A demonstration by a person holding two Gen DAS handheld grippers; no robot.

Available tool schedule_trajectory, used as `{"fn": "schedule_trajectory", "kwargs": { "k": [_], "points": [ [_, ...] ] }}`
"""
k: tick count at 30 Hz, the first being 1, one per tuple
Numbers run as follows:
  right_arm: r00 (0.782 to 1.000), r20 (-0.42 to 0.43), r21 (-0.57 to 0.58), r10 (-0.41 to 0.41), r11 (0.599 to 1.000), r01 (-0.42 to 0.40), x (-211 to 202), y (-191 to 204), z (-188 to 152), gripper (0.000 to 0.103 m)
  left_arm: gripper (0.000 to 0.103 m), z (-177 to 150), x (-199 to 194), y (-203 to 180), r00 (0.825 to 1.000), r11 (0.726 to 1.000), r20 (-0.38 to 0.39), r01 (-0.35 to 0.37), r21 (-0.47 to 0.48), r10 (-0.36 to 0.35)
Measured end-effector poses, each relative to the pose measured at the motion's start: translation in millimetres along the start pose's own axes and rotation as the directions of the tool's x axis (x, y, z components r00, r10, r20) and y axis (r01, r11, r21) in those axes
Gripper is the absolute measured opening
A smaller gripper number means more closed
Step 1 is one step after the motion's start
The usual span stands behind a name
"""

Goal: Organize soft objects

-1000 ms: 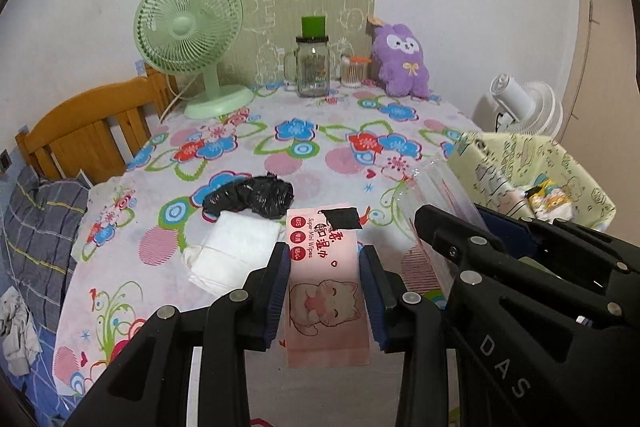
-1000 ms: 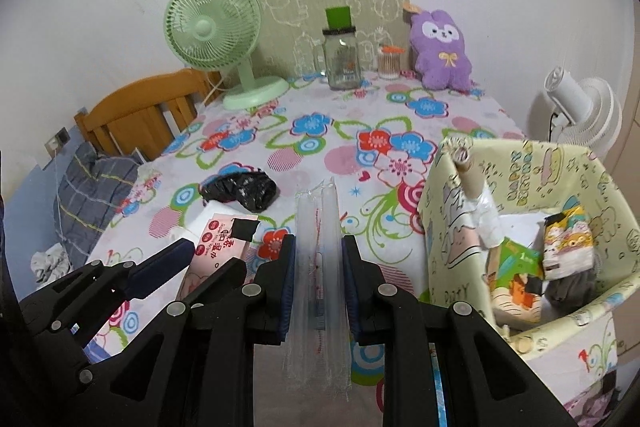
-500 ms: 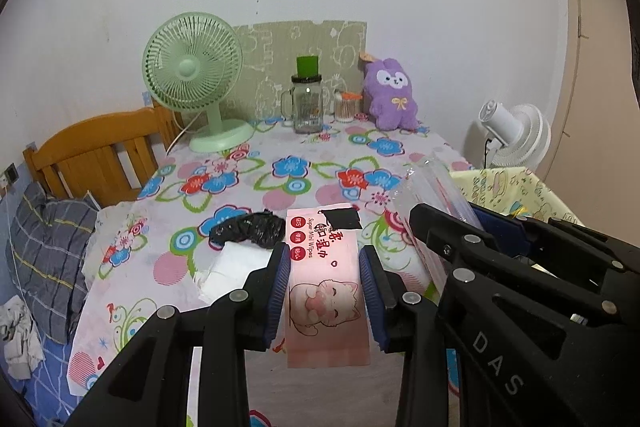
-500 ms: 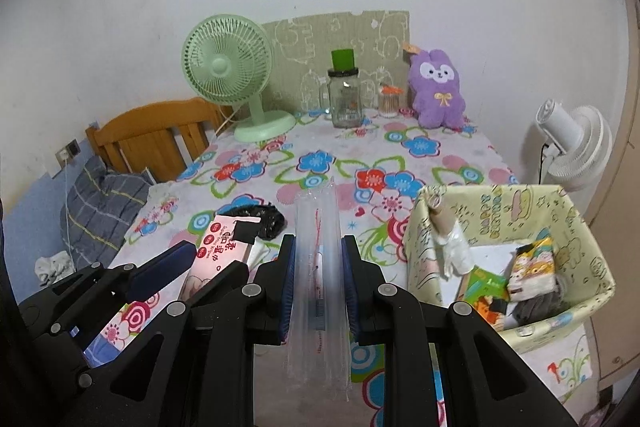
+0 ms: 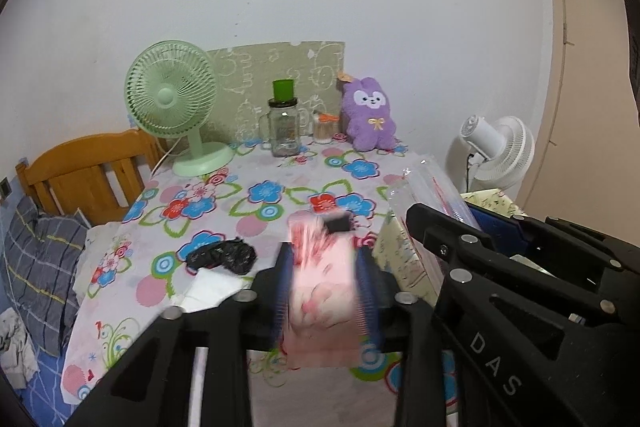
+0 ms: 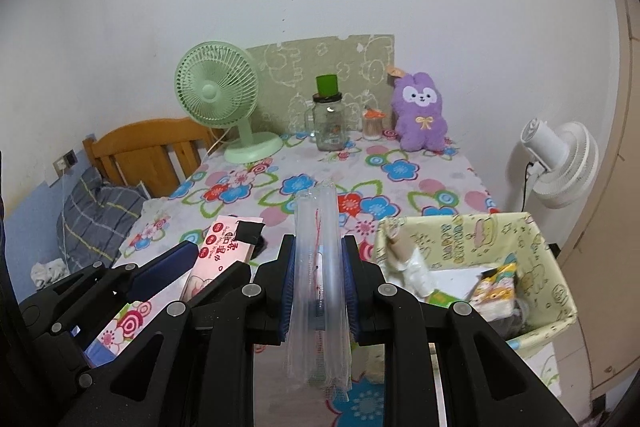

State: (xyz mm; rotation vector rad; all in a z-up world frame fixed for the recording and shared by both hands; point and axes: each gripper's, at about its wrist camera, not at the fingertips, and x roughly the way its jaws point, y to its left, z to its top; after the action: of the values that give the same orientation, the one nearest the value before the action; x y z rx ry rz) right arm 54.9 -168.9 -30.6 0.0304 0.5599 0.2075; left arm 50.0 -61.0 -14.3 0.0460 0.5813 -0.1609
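Note:
My left gripper (image 5: pixel 322 263) is shut on a pink wet-wipes pack (image 5: pixel 322 291) and holds it above the near end of the flowered table (image 5: pixel 256 203); the pack is motion-blurred. My right gripper (image 6: pixel 319 267) is shut on a clear plastic packet (image 6: pixel 318 275) with red print, held beside a yellow patterned fabric basket (image 6: pixel 532 259) holding several items. The pink pack also shows in the right wrist view (image 6: pixel 224 247). A black crumpled bag (image 5: pixel 222 255) and a white folded cloth (image 5: pixel 210 289) lie on the table to the left.
At the table's far end stand a green desk fan (image 5: pixel 176 107), a glass jar with green lid (image 5: pixel 283 131), a small jar (image 5: pixel 325 129) and a purple plush (image 5: pixel 370 119). A wooden chair (image 5: pixel 84 179) is left, a white fan (image 5: pixel 496 151) right.
Both grippers have pulled back and up from the table with their packs held; the table looks farther and the basket sits lower on the right. The pink pack is blurred from motion.

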Motion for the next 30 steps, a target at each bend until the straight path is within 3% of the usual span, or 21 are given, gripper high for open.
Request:
{"fn": "schedule_trajectory", "kwargs": {
  "k": [30],
  "points": [
    [0.996, -0.047, 0.075, -0.075, 0.994, 0.079, 25.1, -78.2, -6.4, 0.025, 0.029, 7.0, 54.1, -68.4, 0.994, 0.994, -0.071, 0.083, 0.077, -0.078]
  ]
}}
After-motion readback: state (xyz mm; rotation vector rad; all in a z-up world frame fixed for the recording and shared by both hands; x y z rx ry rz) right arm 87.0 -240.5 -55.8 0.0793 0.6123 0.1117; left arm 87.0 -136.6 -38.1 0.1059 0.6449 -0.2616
